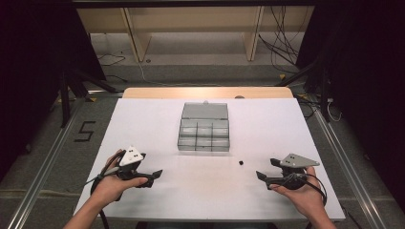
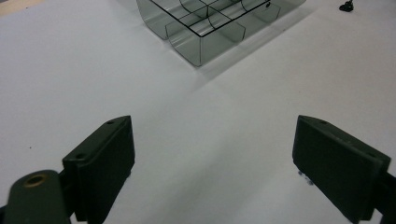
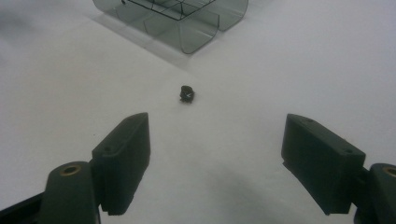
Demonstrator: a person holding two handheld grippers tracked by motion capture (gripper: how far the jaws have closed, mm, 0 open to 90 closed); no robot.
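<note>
- Nearest the high camera, two bare forearms are seen entering from the bottom edge, each hand wrapped around a black two-jaw gripper topped by a grey three-cornered plate.
- The left gripper (image 1: 154, 175) is held low over the near left part of the white table top (image 1: 143, 124), jaws pointing inward toward the middle. In the left gripper view the jaws are spread wide, with bare table surface between them.
- The right gripper (image 1: 262, 175) is held over the near right part of the table, jaws pointing inward toward the left gripper. In the right gripper view its jaws are likewise spread wide and nothing is pinched.
- A small black part (image 1: 241, 163) is seen lying on the table, ahead of the right gripper's jaws and apart from them; its exact shape is too small to tell.
- A clear smoky-grey plastic compartment box (image 1: 204, 135) with its lid folded back is set at the table's middle, beyond both grippers. The small black part lies outside it, near its front right corner.
- The grippers are well apart from each other and from the box.
</note>
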